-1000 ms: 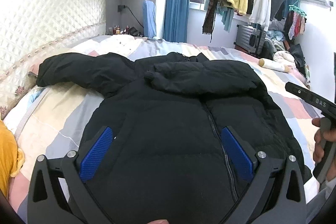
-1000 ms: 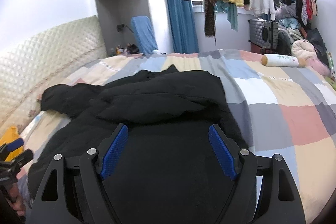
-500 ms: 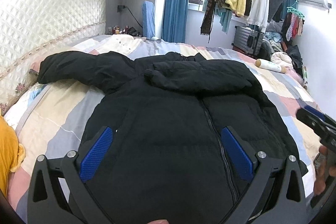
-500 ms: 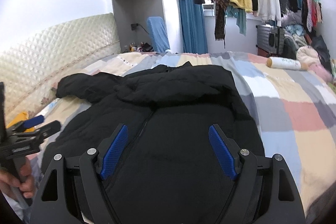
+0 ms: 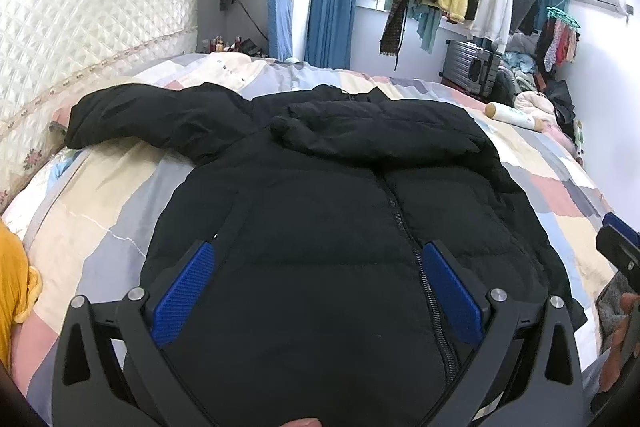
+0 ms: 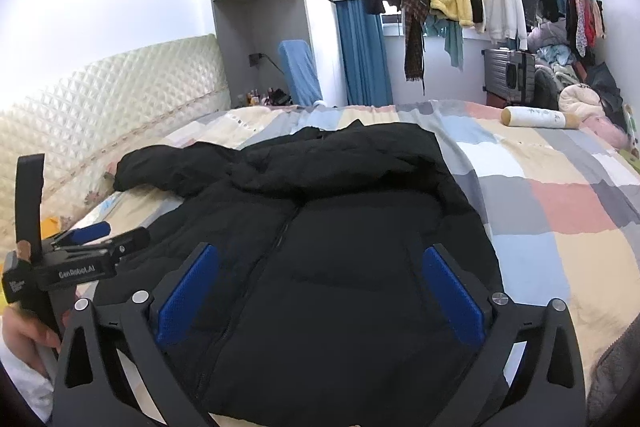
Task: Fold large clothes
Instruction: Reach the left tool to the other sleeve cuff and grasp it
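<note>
Since a second ago the right gripper (image 6: 320,291) has slid leftward over the jacket (image 6: 320,227) on the bed (image 6: 560,227), its jaws just spreading, nothing pinched. Only its view shows the left hand (image 6: 24,339). Left gripper (image 5: 316,291) gapes, empty.

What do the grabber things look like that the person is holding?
Each one is a black frame of angled bars with round silver bolts. The left gripper and right gripper both have two fingers lined with ribbed bright blue pads. In the right wrist view, the left one's side reads "GenRobot.AI" in white. A grey fuzzy sleeve shows by the right hand.
</note>
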Tool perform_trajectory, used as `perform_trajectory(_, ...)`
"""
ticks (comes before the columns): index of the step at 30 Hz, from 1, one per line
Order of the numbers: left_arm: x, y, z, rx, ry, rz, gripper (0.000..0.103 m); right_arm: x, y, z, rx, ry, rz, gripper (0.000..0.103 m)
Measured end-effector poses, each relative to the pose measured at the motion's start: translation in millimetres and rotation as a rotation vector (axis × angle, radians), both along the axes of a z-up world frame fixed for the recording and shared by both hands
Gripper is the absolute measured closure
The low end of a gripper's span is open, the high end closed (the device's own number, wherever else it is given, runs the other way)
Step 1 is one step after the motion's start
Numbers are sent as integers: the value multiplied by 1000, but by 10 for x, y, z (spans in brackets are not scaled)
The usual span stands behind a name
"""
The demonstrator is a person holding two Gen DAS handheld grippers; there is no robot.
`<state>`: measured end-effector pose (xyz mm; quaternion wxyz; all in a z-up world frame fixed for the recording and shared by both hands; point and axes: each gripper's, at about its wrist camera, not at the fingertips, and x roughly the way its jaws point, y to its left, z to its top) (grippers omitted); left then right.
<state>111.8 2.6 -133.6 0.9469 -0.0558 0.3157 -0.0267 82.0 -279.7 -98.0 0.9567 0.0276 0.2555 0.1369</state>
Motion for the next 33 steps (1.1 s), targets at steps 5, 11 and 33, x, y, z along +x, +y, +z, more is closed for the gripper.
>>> perform_trajectory(5,55,118,54,-15,1,16,0,-9,-1,-6,4,-5,-6,0)
perform_trajectory(11,211,425,317,8,-34,79,0,-12,-20,-30,-1,4,-7,0)
perform_trajectory(33,1821,3348,409,-277,9,376,0,210,43,-220,-5,82,-58,0)
